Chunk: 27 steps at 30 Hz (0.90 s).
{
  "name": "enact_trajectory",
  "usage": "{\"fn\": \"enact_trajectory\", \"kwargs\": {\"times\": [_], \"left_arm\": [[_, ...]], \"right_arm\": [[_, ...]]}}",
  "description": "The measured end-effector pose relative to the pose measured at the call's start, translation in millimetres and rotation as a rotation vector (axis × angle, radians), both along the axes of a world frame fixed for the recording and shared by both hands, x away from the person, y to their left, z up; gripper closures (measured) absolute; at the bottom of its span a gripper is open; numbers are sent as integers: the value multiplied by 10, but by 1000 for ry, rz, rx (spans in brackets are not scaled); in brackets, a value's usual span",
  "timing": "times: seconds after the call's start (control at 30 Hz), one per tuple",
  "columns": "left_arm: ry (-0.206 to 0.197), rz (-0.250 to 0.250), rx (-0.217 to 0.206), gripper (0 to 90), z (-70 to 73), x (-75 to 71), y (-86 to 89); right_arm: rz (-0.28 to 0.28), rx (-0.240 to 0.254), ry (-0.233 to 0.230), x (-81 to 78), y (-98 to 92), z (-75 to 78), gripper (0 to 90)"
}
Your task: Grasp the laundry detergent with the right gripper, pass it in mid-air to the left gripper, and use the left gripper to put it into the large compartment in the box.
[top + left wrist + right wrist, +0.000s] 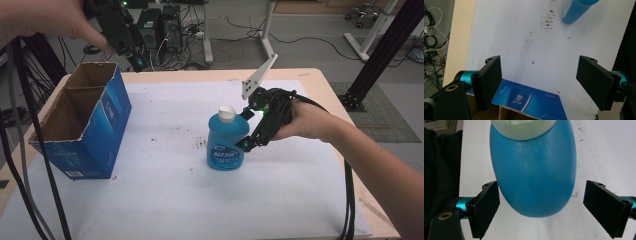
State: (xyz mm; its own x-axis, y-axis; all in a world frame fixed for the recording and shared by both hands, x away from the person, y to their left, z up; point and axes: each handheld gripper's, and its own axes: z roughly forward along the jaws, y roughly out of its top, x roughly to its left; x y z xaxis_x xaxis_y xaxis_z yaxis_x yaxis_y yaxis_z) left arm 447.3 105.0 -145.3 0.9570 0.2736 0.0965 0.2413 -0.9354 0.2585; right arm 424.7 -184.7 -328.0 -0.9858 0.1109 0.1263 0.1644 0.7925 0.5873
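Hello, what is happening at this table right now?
A person works with tongs in each hand. The right tongs are open around the upright blue bottle in the middle of the white table cover; the pads do not press on it yet. The left tongs hang open above the open blue cardboard box at the table's left, holding nothing.
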Motion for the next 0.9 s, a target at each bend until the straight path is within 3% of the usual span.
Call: {"fn": "enact_trajectory", "kwargs": {"times": [0.13, 0.17, 0.63, 0.9], "left_arm": [[1, 1, 2, 207, -2, 3, 1], [3, 0, 1, 207, -2, 4, 0], [7, 11, -7, 207, -6, 2, 15], [5, -2, 3, 207, -2, 8, 6]], "right_arm": [[8, -6, -5, -13, 24, -25, 140], [15, -8, 0, -16, 32, -35, 187], [24, -17, -6, -16, 105, -101, 192], [3, -14, -13, -10, 91, -93, 192]]}}
